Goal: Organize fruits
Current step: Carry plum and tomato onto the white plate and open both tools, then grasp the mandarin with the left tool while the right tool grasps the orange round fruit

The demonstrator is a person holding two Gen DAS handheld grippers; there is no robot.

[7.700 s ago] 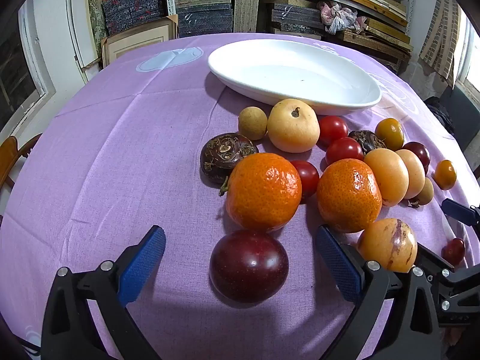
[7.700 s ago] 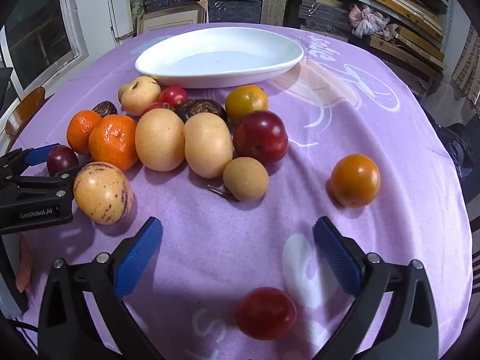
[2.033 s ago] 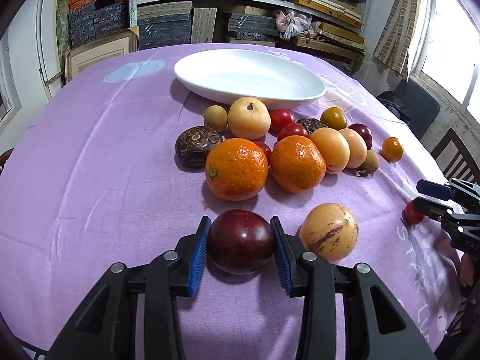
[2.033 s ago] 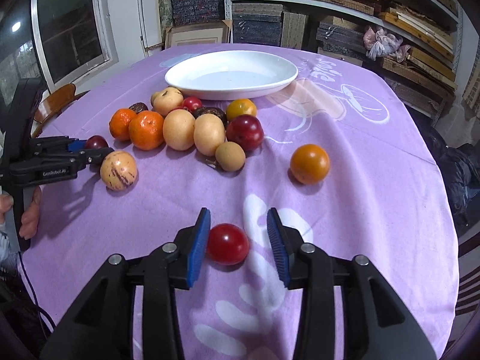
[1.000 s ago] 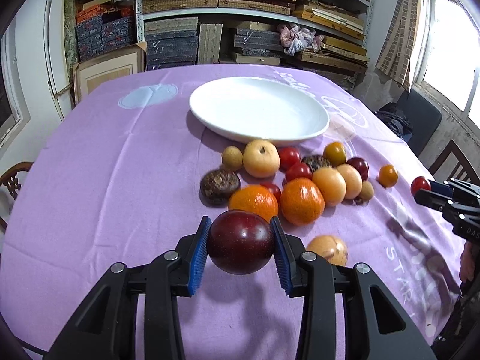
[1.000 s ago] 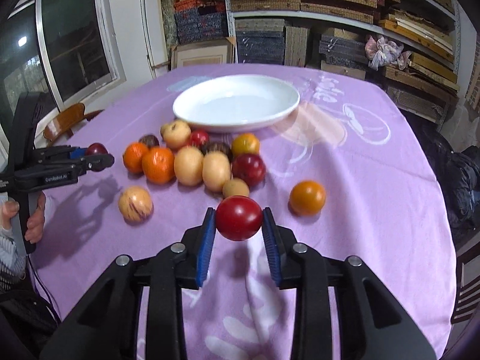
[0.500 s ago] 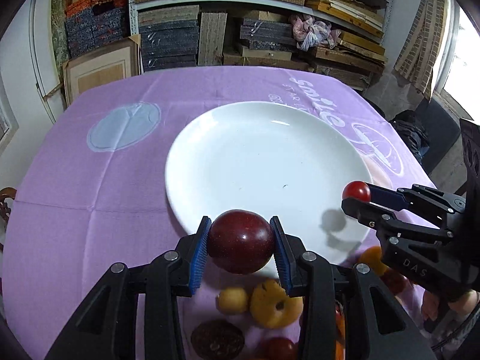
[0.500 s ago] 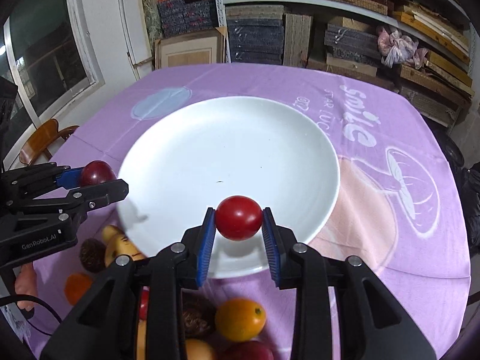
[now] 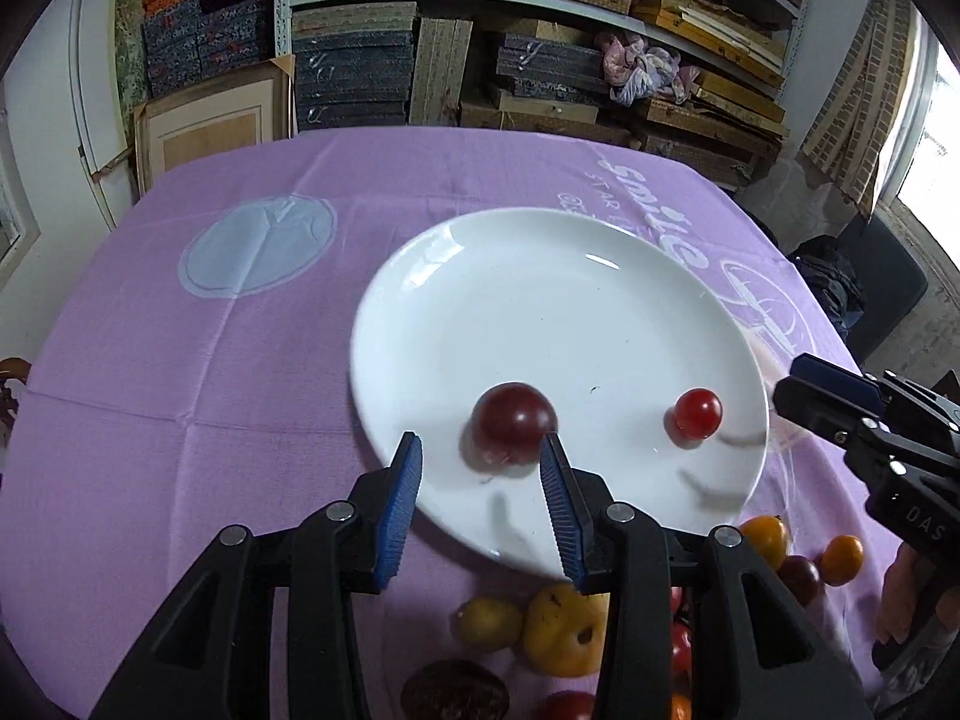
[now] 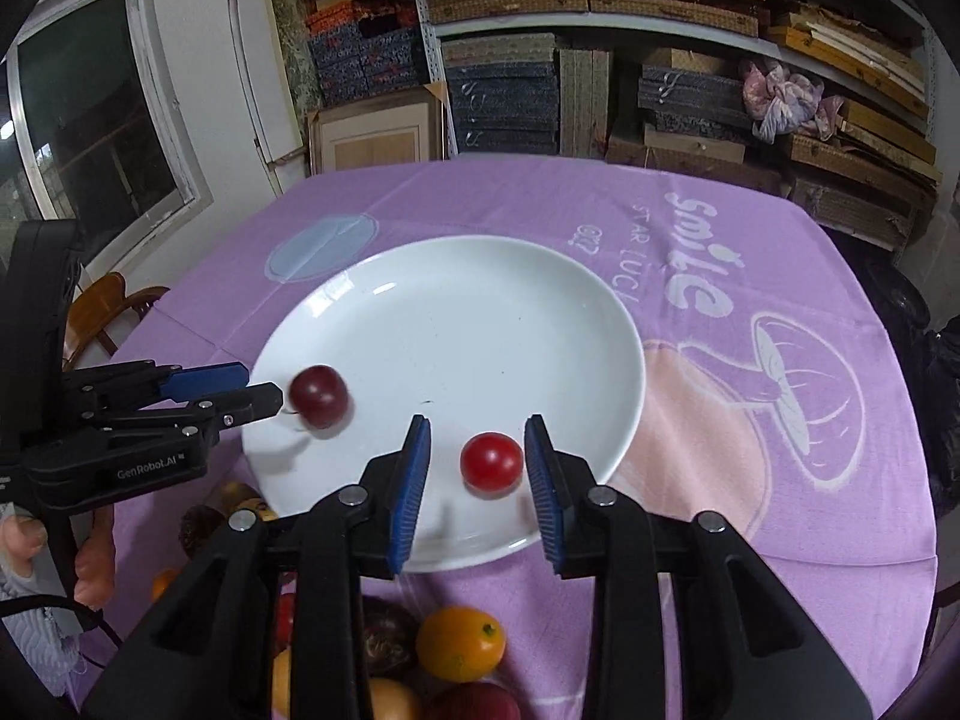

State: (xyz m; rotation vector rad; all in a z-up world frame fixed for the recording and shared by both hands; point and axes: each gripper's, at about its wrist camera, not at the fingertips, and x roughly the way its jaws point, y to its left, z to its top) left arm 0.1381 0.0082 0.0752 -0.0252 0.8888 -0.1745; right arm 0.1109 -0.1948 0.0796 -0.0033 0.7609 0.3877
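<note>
The dark plum [image 9: 514, 418] and small red tomato [image 10: 491, 461] lie free on the white plate [image 9: 540, 276]. The left gripper [image 9: 480, 468] gapes narrowly; the right gripper's [image 10: 477, 462] jaws are opening around the tomato. Only the right view shows the orange fruit [image 10: 460, 643] below the plate.

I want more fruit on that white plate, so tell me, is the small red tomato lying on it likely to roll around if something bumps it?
Probably yes. The small red tomato is round and glossy, so a nudge would likely send it rolling. The white plate is smooth and shallow; its low rim may not stop it. The dark plum nearby looks blurred, perhaps rolling, and could knock it.
</note>
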